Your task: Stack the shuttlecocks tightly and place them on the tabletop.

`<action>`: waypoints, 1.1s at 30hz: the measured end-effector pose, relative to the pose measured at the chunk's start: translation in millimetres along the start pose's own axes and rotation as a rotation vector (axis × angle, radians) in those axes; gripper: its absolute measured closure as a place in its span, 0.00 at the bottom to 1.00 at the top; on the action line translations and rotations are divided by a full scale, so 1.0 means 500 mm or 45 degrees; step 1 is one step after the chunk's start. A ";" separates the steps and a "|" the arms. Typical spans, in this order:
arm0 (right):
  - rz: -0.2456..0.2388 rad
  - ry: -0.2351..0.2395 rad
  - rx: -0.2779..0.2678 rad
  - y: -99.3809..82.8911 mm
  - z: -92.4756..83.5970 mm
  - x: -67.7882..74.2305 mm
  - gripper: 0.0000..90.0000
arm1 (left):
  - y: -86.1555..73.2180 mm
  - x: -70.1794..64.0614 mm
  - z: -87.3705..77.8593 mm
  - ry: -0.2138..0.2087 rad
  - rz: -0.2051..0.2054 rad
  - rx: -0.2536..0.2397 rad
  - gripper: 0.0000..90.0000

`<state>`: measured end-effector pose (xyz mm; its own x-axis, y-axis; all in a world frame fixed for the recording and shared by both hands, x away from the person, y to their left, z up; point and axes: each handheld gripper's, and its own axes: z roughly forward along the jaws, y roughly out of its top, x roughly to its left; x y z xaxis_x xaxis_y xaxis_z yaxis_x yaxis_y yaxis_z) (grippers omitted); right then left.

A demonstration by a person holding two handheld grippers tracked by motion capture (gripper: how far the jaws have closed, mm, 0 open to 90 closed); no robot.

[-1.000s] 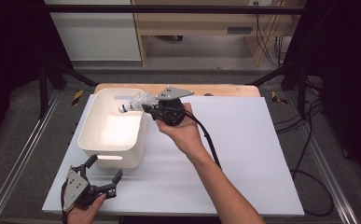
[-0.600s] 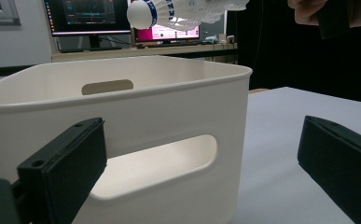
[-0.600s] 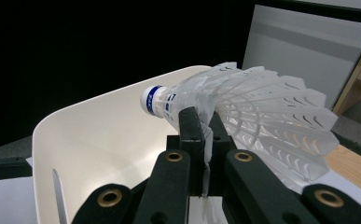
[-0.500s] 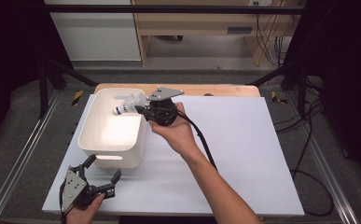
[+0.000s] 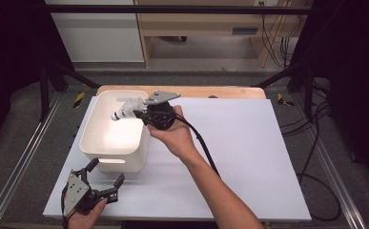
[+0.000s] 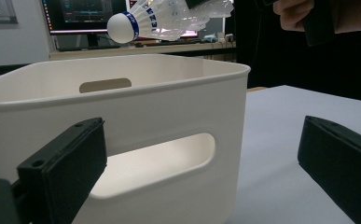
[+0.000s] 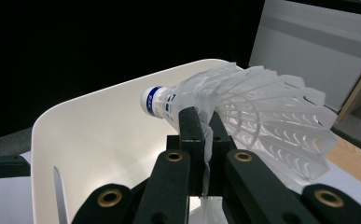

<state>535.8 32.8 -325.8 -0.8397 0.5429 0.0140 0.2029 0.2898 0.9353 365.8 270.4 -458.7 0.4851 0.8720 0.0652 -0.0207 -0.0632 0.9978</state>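
Overhead, the right hand-held gripper (image 5: 140, 112) is pinching a white shuttlecock (image 5: 126, 110) by its skirt, holding it above the white bin (image 5: 107, 155) on the worktop (image 5: 249, 157). Nearby, the left hand-held gripper (image 5: 107, 177) is resting released, jaws gaping toward the bin's near wall.

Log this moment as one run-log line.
right gripper: shut on shuttlecock | above white bin | left gripper: open, idle near bin

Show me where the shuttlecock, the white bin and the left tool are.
shuttlecock (image 6: 122, 27): left gripper view, on its round cork tip.
white bin (image 5: 87, 143): high view, on its left rim.
left tool (image 5: 107, 177): high view, midway between its open jaws.
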 end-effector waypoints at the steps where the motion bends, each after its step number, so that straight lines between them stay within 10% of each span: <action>1: -0.002 0.001 0.001 0.000 0.001 0.000 1.00 | -0.001 0.000 0.001 0.001 -0.001 0.001 0.01; 33: -0.038 0.021 0.064 -0.017 0.063 0.003 1.00 | 0.000 0.002 -0.001 0.005 -0.015 -0.008 0.01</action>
<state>548.7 55.9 -345.1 -0.8538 0.5205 -0.0074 0.2025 0.3452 0.9164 365.9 271.7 -458.8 0.4822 0.8744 0.0534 -0.0201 -0.0499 0.9986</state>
